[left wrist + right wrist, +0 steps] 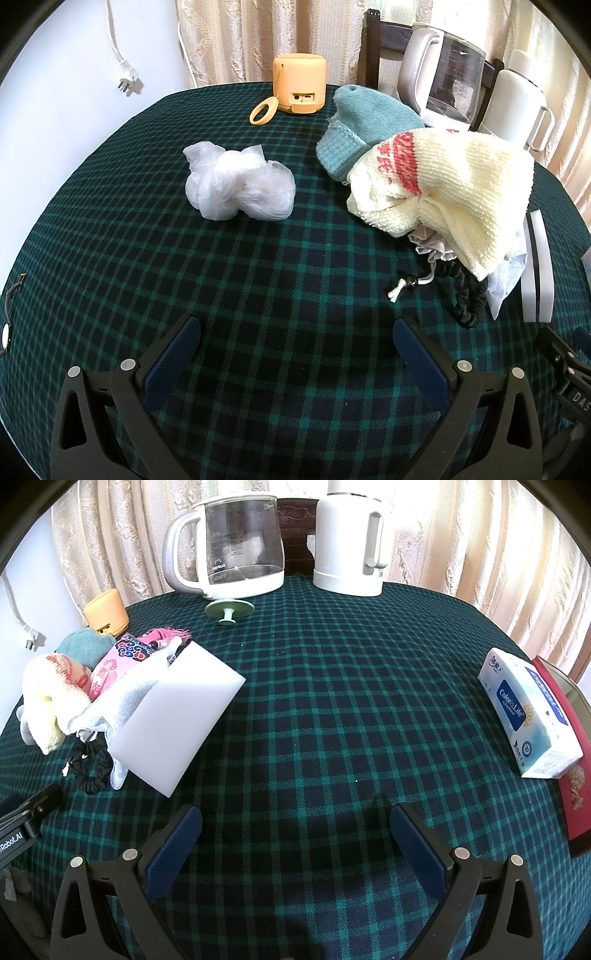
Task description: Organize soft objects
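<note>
A crumpled clear plastic bag (238,186) lies alone on the plaid tablecloth (258,288). To its right is a pile of soft things: a teal towel (354,125), a cream towel with red print (454,184), a black scrunchie (469,299) and a white sponge block (537,269). The right wrist view shows the same pile: cream towel (48,698), teal towel (83,646), pink pouch (122,657), scrunchie (90,771) and sponge block (177,720) leaning on it. My left gripper (295,339) is open and empty, low over the cloth. My right gripper (295,823) is open and empty.
An orange speaker (299,83) with a loop strap stands at the back. A glass kettle (229,542), a white jug (351,539) and a green lid (229,609) stand at the far edge. A tissue pack (528,709) lies on a red book (569,738) at right.
</note>
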Tool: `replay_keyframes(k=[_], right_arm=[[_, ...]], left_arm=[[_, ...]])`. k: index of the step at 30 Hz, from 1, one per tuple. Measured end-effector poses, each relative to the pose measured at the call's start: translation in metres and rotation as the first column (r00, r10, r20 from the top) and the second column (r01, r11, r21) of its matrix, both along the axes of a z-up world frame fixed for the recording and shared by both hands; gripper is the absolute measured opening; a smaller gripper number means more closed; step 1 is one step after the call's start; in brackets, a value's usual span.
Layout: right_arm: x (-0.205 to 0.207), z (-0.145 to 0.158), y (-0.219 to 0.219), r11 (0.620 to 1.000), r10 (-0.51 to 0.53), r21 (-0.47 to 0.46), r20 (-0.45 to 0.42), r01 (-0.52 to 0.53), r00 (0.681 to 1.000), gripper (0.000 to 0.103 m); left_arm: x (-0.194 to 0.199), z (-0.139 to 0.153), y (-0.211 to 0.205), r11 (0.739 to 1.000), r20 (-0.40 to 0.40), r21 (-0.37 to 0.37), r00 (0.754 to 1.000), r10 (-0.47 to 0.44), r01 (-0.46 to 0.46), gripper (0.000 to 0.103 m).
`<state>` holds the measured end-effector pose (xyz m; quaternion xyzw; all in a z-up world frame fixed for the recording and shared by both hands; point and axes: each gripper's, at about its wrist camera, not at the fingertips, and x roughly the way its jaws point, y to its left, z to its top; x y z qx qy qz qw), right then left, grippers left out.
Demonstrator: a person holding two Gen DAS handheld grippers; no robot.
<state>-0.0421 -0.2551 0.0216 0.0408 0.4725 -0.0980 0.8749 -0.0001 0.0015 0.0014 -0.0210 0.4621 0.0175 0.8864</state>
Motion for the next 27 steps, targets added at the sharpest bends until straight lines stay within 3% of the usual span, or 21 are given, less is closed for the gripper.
replay_keyframes(k=[10, 14, 27], right_arm=[[-0.003, 0.001, 0.008, 0.998, 0.057, 0.002, -0.004, -0.057, 0.998, 0.103], [-0.003, 0.001, 0.017, 0.99, 0.142, 0.006, -0.005, -0.142, 0.99, 0.103], [-0.004, 0.001, 0.017, 0.99, 0.139, 0.008, -0.004, -0.139, 0.99, 0.103]], left_arm=[[-0.006, 0.002, -0.011, 0.996, 0.0, 0.0, 0.996, -0.091, 0.091, 0.103], [-0.01, 0.001, -0.015, 0.992, 0.001, -0.004, 0.992, -0.129, 0.129, 0.103], [-0.011, 0.002, -0.02, 0.987, 0.001, -0.002, 0.987, -0.163, 0.163, 0.103]])
